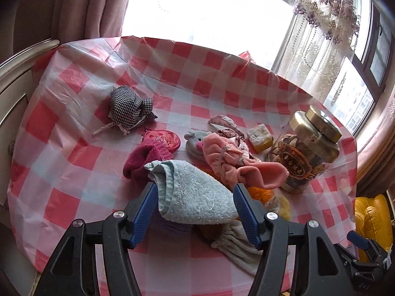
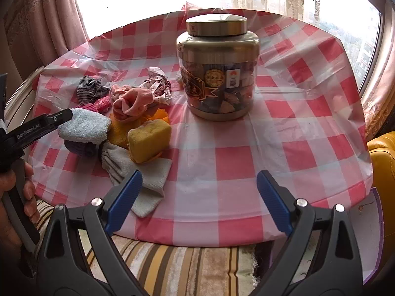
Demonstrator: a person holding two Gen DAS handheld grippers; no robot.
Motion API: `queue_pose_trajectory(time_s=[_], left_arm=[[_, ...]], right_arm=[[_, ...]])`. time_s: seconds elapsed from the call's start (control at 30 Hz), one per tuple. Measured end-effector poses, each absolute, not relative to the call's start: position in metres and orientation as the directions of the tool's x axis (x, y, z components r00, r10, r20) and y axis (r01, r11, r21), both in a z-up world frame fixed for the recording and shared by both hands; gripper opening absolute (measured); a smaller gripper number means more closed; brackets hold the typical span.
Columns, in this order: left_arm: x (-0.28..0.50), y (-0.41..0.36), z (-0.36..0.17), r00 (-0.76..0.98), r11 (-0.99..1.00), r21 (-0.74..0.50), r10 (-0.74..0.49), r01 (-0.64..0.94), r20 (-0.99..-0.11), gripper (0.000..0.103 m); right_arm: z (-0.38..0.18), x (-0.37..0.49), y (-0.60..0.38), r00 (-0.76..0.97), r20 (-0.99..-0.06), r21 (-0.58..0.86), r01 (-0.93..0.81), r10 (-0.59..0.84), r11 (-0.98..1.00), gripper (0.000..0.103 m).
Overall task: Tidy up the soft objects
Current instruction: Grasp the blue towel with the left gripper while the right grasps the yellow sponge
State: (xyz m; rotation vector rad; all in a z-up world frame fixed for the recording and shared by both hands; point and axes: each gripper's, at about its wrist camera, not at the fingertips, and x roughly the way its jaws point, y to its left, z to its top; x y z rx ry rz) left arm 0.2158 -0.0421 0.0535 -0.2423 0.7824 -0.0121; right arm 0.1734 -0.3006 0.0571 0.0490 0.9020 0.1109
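My left gripper (image 1: 195,187) is shut on a light blue towel (image 1: 195,194), holding it just above the pile of soft things; the towel also shows in the right wrist view (image 2: 84,125). Under and around it lie a purple cloth (image 2: 79,148), a grey cloth (image 2: 138,172), a yellow sponge (image 2: 149,139), a pink cloth (image 1: 234,162), a dark red knit piece (image 1: 139,161) and a checked black-and-white pouch (image 1: 128,107). My right gripper (image 2: 198,192) is open and empty near the table's front edge, right of the grey cloth.
A big clear jar with a gold lid (image 2: 217,71) stands on the pink checked tablecloth (image 2: 296,123). A grey plush toy (image 1: 195,141) and a second sponge (image 1: 260,137) lie behind the pile. A yellow seat (image 2: 382,172) is at the right. A striped cushion (image 2: 185,268) lies below the table edge.
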Motion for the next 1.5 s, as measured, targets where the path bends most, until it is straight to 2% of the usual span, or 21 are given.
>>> queue_pose_trajectory(time_s=[0.17,0.4,0.67,0.83,0.9,0.97,1.03,1.07,1.1,1.23,1.5], left_arm=[[0.234,-0.046,0.036,0.676,0.986,-0.148,-0.055,-0.080,-0.735,0.065],[0.239,-0.059,0.025,0.679,0.999,-0.023,0.003,-0.030,-0.734,0.064],[0.234,-0.072,0.020,0.702,0.997,0.073,0.031,0.029,-0.711,0.040],[0.226,-0.066,0.023,0.725,0.999,0.046,0.011,0.028,-0.688,0.029],[0.223,-0.063,0.025,0.733,0.999,0.022,-0.007,0.030,-0.680,0.026],[0.219,-0.062,0.028,0.744,1.000,0.009,-0.014,0.027,-0.668,0.025],[0.214,-0.060,0.032,0.758,1.000,-0.010,-0.026,0.026,-0.651,0.020],[0.212,-0.060,0.033,0.763,1.000,-0.016,-0.031,0.027,-0.645,0.019],[0.209,-0.060,0.035,0.770,0.999,-0.017,-0.032,0.027,-0.638,0.017],[0.201,-0.060,0.038,0.782,0.998,-0.049,-0.067,0.047,-0.619,0.015],[0.178,-0.055,0.047,0.799,0.985,-0.153,-0.152,0.076,-0.582,0.014]], right_arm=[[0.049,0.193,-0.281,0.602,-0.786,0.097,-0.108,0.143,0.989,0.095],[0.039,0.219,-0.255,0.581,-0.795,0.111,-0.142,0.174,0.984,0.095],[0.019,0.243,-0.237,0.546,-0.819,0.119,-0.142,0.178,0.983,0.095],[0.009,0.255,-0.233,0.542,-0.828,0.098,-0.118,0.147,0.988,0.093],[0.004,0.258,-0.233,0.537,-0.833,0.084,-0.111,0.131,0.990,0.086],[-0.001,0.260,-0.234,0.519,-0.842,0.101,-0.113,0.145,0.988,0.068],[-0.005,0.260,-0.235,0.507,-0.845,0.128,-0.115,0.170,0.985,0.059],[-0.006,0.260,-0.235,0.506,-0.844,0.135,-0.120,0.178,0.984,0.049],[-0.005,0.259,-0.234,0.508,-0.841,0.140,-0.126,0.185,0.982,0.044],[0.001,0.253,-0.235,0.531,-0.827,0.137,-0.130,0.185,0.982,0.041],[0.017,0.236,-0.246,0.575,-0.796,0.150,-0.111,0.187,0.982,0.041]])
